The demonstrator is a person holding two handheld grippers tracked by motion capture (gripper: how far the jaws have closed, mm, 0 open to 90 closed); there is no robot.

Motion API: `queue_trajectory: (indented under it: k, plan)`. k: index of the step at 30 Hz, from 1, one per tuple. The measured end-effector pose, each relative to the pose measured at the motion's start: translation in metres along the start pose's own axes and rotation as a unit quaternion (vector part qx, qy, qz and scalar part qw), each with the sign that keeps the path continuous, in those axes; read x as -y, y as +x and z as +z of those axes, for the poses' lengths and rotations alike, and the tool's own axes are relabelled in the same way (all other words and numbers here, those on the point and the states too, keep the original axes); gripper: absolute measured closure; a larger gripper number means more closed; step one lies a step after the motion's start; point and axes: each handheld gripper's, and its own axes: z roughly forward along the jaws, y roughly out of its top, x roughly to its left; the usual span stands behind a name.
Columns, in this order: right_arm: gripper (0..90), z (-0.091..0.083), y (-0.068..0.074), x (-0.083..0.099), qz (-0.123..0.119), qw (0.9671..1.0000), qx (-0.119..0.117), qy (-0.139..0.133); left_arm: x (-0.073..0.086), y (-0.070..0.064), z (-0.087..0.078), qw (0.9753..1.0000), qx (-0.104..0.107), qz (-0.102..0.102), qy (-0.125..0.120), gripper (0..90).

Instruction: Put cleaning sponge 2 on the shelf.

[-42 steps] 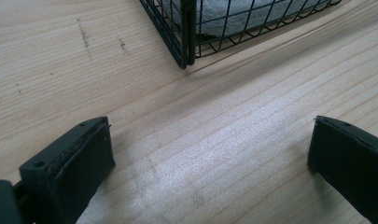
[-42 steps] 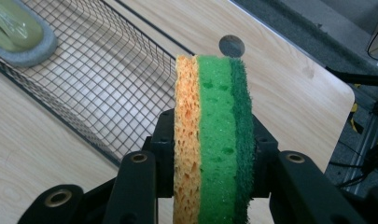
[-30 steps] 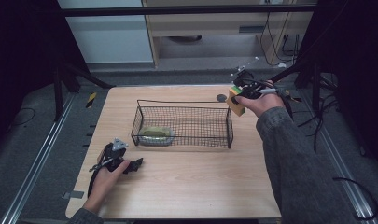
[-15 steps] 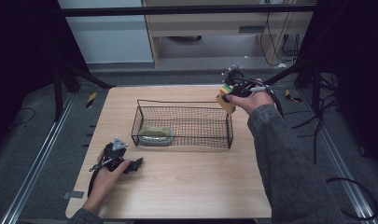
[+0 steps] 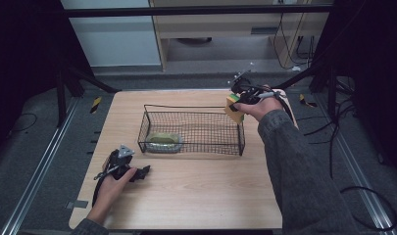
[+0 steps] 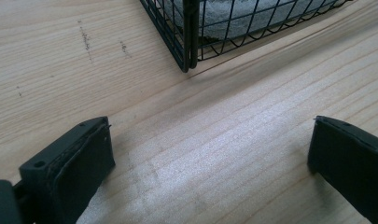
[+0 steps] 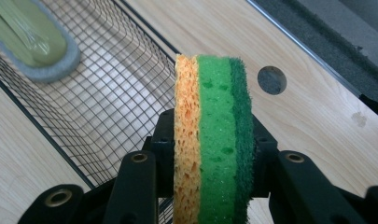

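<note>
While left tool (image 5: 137, 172) rests open, right tool (image 5: 236, 100) clamps sponge (image 7: 213, 140) beside basket (image 5: 191, 110)

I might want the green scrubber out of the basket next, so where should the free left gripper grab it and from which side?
From above. The scrubber lies flat on the basket floor at its left end, and the wire walls block any side approach. Bring the open left gripper down through the open top and close across the narrow width, on the raised green middle rather than the thin grey rim.

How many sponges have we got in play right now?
2. One layered sponge is clamped in the right claw at the wire basket's right end; one grey-edged green sponge lies inside the basket's left end. None looks hidden.
</note>
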Motion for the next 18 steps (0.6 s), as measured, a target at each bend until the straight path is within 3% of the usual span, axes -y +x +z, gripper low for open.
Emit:
queue_trajectory:
  k: [10,18]
  plan:
    - [64.1,0.027,0.002,0.001,-0.003,0.9998,-0.014,0.011,0.000,0.000,0.000,1.0000,0.000,0.000,-0.001,0.0]
    - [64.0,0.046,0.002,0.006,0.019,0.9996,-0.010,0.018,0.000,0.000,0.000,1.0000,0.000,0.000,-0.001,0.0]
